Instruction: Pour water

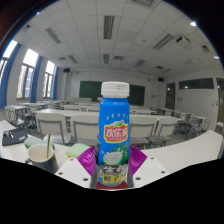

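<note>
the gripper (113,170) stands with its two fingers reaching forward, and their purple pads (88,158) show on either side of a blue bottle (114,135). both pads lie against the lower body of the bottle, one at each side, so the gripper is clenched on it and carries it upright between the fingers. the bottle has a white cap (115,89) on top, a blue label with red and white lettering, and a pale picture lower on the label; what the lettering says is too small to read. the bottom of the bottle sits low between the fingers, and whether it touches the table cannot be told.

just beside the fingers, off to the left and a little ahead, a paper cup (41,155) stands on a white table (185,152). the cup is open at the top and is apart from the bottle. something thin stands in it, too small to tell. a dark flat thing (12,139) lies on the table farther left, beyond the cup.

beyond the bottle the room opens out: rows of pale desks and chairs (55,122) fill the middle distance, a green chalkboard (100,91) hangs on the far wall behind the bottle, windows (28,72) run along the left side, and long ceiling lights (108,26) cross overhead.
</note>
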`<state>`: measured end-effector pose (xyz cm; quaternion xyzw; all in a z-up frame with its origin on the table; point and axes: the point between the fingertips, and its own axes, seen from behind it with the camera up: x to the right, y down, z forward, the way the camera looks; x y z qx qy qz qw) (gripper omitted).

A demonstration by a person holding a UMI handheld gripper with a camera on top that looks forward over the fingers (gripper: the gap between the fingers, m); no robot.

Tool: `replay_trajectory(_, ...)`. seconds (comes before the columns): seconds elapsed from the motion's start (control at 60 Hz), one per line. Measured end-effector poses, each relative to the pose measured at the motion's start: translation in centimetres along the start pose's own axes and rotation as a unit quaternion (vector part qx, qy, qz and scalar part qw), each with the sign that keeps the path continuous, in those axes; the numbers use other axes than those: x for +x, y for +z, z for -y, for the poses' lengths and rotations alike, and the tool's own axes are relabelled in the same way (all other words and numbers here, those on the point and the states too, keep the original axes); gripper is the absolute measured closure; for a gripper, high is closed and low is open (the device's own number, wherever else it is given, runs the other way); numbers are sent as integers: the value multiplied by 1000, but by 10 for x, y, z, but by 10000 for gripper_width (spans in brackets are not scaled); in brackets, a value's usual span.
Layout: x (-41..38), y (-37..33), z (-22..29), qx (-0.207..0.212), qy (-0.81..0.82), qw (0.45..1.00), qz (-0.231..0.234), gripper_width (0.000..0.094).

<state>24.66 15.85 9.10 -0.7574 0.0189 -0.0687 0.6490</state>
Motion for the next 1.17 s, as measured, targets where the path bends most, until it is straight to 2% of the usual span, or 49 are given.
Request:
replay_trajectory(0.017, -27, -9, 2, -6, -5, 1000, -1, 524)
replay_trajectory(0.067, -34, -2, -9, -25, -14, 1000, 10, 525)
replay_trajectory(0.083, -10, 13, -20, -33, -16, 999, 17, 524)
replay_trajectory(0.133, -11, 16, -28, -55, -26, 998, 27, 521)
replay_trajectory(0.167, -34, -1, -28, -47, -30, 998, 26, 524)
replay_trajectory(0.25, -14, 19, -22, -56, -27, 998, 25, 523)
replay_trajectory(0.283, -29, -4, -30, -57, -21, 998, 24, 522)
replay_trajectory(0.35, -29, -11, -36, -59, -1, 998, 22, 523)
replay_trajectory(0.367, -12, 10, -26, -61, 4, 998, 24, 523)
replay_trajectory(0.383, -25, -11, -33, -60, 8, 998, 23, 523)
replay_trajectory(0.467, -23, -15, -35, -52, 10, 998, 26, 508)
replay_trajectory(0.567, -26, -16, -34, -59, -2, 998, 21, 327)
replay_trajectory(0.6, -25, -20, -42, -77, -12, 997, 15, 207)
replay_trajectory(0.617, -25, -24, -46, -85, -17, 996, 13, 106)
replay_trajectory(0.633, -13, -14, -45, -92, -20, 995, 13, 66)
replay_trajectory(0.683, -19, -36, -40, -85, -22, 996, 12, 88)
replay_trajectory(0.817, -32, -90, -38, -81, -8, 996, 30, 82)
replay_trajectory(0.967, -38, -166, -42, -67, 5, 997, 31, 77)
replay_trajectory(1.067, -45, -211, -59, -63, 46, 997, 18, 79)
replay_trajectory(1.167, -65, -244, -81, -64, 91, 993, 36, 89)
